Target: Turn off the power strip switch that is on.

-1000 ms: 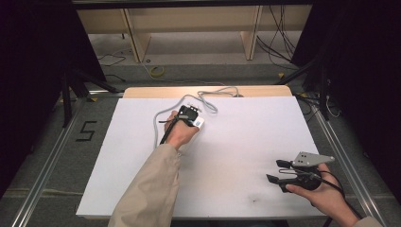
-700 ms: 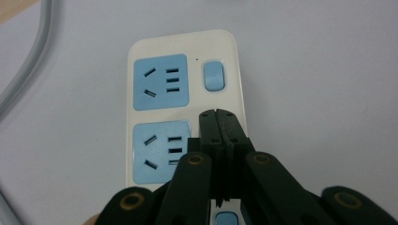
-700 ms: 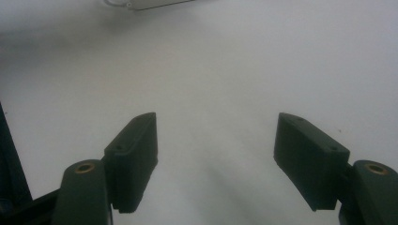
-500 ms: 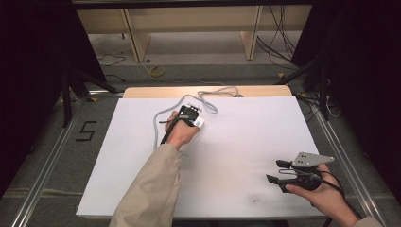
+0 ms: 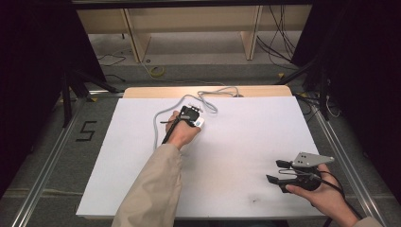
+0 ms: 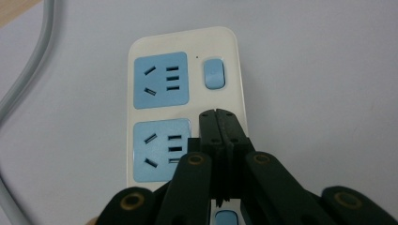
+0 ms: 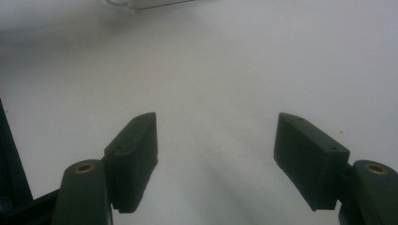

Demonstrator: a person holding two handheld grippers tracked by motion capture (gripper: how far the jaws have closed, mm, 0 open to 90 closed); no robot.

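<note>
A white power strip [image 6: 185, 101] with blue sockets and a blue switch [image 6: 213, 73] lies on the white table; in the high view it is the power strip [image 5: 198, 122] under the person's left hand. My left gripper [image 6: 220, 115] is shut with nothing between its jaws, its tips over the strip between the two switches, beside the nearer socket. In the high view the left gripper [image 5: 189, 115] sits at the table's far middle. My right gripper [image 5: 275, 171] stands open at the near right, empty, and the right gripper [image 7: 216, 140] looks over bare white surface.
The strip's grey cable [image 5: 208, 97] loops toward the table's far edge, and the grey cable [image 6: 28, 70] also curves left of the strip. The white tabletop [image 5: 246, 137] lies between the two hands. Metal rails [image 5: 42, 156] flank the table.
</note>
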